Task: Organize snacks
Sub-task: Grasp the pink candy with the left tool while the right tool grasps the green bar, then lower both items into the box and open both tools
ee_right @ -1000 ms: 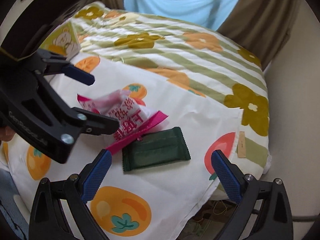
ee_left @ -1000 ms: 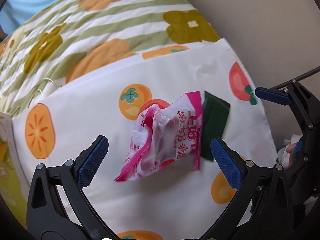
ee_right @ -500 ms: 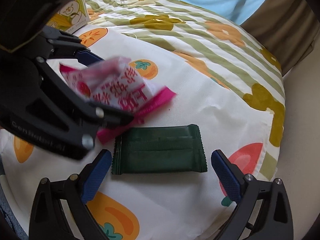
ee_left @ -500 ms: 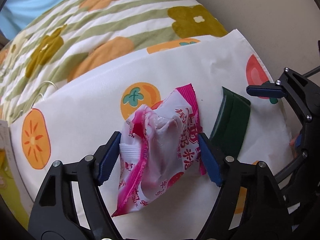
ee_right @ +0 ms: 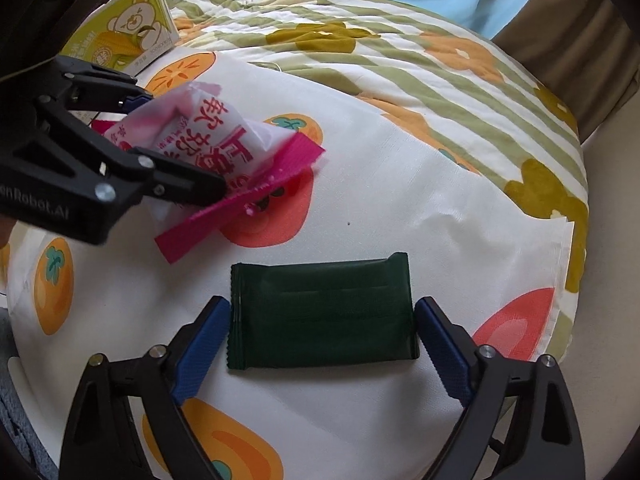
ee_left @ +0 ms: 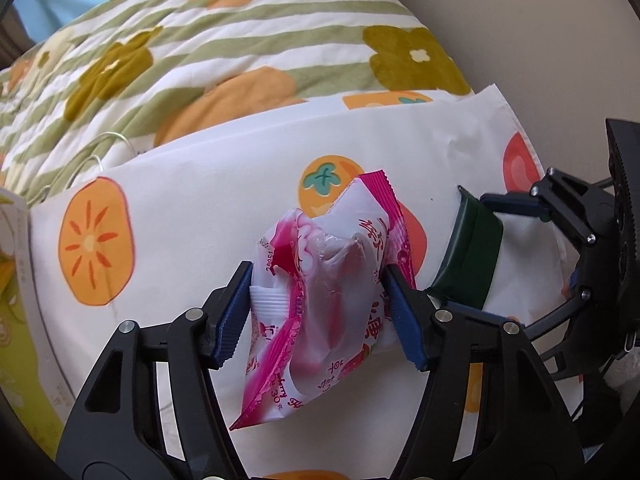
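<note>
Glossy crinkled plastic pink snack packet [ee_left: 320, 292], matt dark green wrapper [ee_right: 322, 312], woven cotton persimmon cloth [ee_right: 400, 200], quilted floral blanket [ee_left: 224, 48]

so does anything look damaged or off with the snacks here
The pink packet is crumpled and squashed between the left hand-held gripper's pads. The green packet lies flat and looks intact.

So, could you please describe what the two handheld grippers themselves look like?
Both look alike. The left gripper and the right gripper have matte black frames with triangular cut-outs and silver screw heads at the joints. Each finger ends in a blue ribbed pad. Seen from the right wrist camera, the left gripper's body carries pale lettering, only partly readable. No cables or sleeves show clearly.
</note>
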The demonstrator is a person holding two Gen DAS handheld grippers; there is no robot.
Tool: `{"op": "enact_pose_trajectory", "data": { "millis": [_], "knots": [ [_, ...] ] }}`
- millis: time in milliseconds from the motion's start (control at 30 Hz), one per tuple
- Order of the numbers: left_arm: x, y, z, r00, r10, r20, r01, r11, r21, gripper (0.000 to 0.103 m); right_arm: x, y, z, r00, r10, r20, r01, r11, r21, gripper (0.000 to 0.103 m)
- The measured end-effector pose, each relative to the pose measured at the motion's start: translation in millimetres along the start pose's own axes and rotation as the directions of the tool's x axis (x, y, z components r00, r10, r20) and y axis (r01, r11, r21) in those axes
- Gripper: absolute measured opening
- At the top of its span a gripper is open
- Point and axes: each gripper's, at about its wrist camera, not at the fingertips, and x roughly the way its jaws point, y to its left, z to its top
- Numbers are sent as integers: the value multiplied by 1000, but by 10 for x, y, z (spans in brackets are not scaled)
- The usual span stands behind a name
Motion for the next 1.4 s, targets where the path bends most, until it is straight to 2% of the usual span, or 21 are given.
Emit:
{"op": "enact_pose_trajectory", "data": {
  "millis": [33, 133, 233, 367, 467, 700, 833, 1000, 1067, 1233, 1400],
  "knots": [
    [-45, 24, -10, 1000, -2, 7, 2, 1000, -7, 61, -10, 14, -3, 1000, 1, 6, -1, 1000, -4, 78],
    [-176, 79, -33, 1000, -3, 31, 4, 1000, -23, 61, -32, 67, -6, 1000, 0, 13, 0, 1000, -9, 68],
    [-319, 133, -70, 998, -2, 57, 4, 999, -34, 61, -57, 106, -21, 1000, -8, 18, 8, 1000, 0, 62],
    [-593, 211, -145, 995, -9, 96, 14, 999, -50, 61, -146, 197, -22, 999, -29, 33, 28, 1000, 10, 61],
    [-896, 262, -207, 990, -17, 141, 25, 998, -53, 61, -313, 243, 31, 998, -34, 57, 31, 998, 60, 61],
    [-1765, 504, -468, 975, -6, 224, 20, 998, -60, 61, -1008, 631, 363, 986, -109, 125, 91, 986, 142, 61],
    [-2236, 832, -701, 961, 19, 277, 2, 997, -75, 61, -1384, 1010, 588, 977, -126, 169, 103, 985, 139, 61],
    [-2684, 1399, -992, 947, 69, 313, -24, 989, -145, 61, -1663, 1514, 896, 970, -104, 222, 72, 986, 150, 61],
    [-2807, 1647, -1099, 944, 91, 317, -35, 983, -179, 61, -1701, 1743, 1022, 963, -109, 245, 75, 987, 143, 61],
    [-3051, 2210, -1341, 933, 146, 329, -72, 971, -226, 61, -1691, 2272, 1348, 958, -67, 280, 26, 989, 145, 61],
    [-3081, 2665, -1427, 930, 187, 316, -114, 965, -235, 61, -1582, 2730, 1621, 955, -33, 294, -10, 990, 142, 61]
  ]
}}
